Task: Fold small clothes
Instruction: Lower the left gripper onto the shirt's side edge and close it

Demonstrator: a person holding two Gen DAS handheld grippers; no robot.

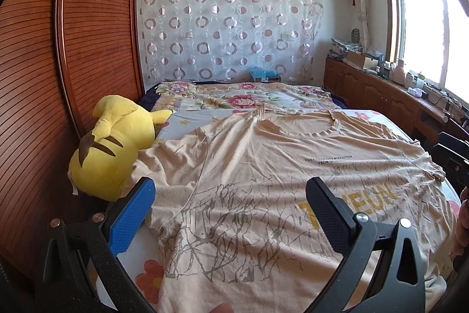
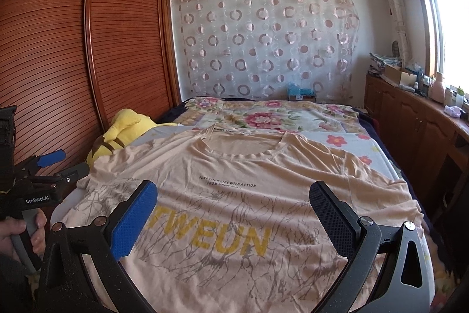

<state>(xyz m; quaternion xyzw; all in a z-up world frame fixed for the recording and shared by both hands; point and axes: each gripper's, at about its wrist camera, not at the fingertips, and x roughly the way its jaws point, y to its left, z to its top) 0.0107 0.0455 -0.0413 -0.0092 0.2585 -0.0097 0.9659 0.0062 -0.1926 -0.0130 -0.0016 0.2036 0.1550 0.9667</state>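
On bed (image 2: 346, 134), T-shirt (image 2: 234, 195) flat, grippers (image 2: 233, 213) spread

both wrist views low over bed (image 1: 187, 119), facing curtain wall, sharing t-shirt (image 2: 234, 172)

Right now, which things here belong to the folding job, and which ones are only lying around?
For the job:
- beige T-shirt
- left tool
- right tool

Only lying about:
- yellow plush toy
- floral bedspread
- clutter on the window cabinet
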